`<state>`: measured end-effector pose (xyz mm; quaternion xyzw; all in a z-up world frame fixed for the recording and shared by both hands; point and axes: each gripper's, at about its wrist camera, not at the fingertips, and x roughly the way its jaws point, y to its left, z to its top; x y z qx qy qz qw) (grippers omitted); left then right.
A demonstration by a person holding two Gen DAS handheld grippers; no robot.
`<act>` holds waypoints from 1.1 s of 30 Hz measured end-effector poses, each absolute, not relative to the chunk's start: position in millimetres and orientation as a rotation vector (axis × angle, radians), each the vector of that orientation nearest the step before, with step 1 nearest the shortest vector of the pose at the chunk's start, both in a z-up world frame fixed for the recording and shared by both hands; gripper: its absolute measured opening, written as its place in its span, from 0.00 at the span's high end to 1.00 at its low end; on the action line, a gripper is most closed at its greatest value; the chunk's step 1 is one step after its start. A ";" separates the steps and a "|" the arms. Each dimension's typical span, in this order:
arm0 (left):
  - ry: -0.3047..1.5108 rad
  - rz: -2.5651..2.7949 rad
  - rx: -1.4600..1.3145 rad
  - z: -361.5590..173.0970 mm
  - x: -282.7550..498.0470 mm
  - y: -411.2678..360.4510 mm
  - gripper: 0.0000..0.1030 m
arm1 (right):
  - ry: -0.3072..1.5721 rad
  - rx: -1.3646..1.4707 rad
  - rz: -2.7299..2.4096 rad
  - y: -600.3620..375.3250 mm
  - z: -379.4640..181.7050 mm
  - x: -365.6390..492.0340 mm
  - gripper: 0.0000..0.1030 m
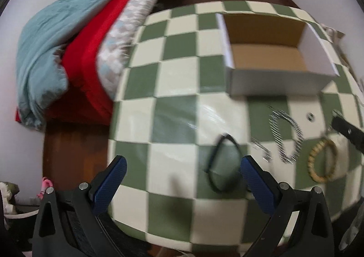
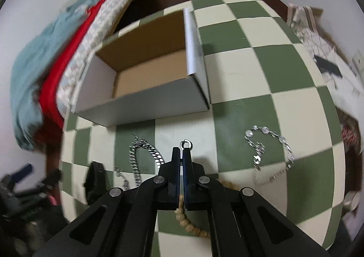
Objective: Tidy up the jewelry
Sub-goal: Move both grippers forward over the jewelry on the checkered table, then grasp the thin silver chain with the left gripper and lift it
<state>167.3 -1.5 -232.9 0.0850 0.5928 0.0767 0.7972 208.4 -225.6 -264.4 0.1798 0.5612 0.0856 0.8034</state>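
An open white cardboard box (image 1: 273, 59) (image 2: 145, 79) stands on the green and cream checkered table (image 1: 177, 102). My left gripper (image 1: 182, 175) is open; a black band (image 1: 224, 163) lies just inside its right finger. A silver chain (image 1: 286, 136) and a wooden bead bracelet (image 1: 322, 161) lie to the right. My right gripper (image 2: 182, 151) is shut on a small silver ring (image 2: 186, 144) at its tips, above the table. The silver chain (image 2: 145, 154) lies to its left, another silver chain (image 2: 268, 147) to its right, and the bead bracelet (image 2: 188, 220) under it.
A bed with teal, red and patterned bedding (image 1: 75, 52) stands left of the table. Brown floor (image 1: 72, 154) shows beside the table edge. The right gripper's finger (image 1: 345, 131) shows at the right of the left wrist view. Cloth and paper (image 2: 318, 40) lie at the table's right.
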 end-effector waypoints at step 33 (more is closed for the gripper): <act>1.399 -0.116 0.138 -274.2 96.5 -85.4 0.93 | 1.208 0.492 0.071 -285.2 -257.4 123.3 0.98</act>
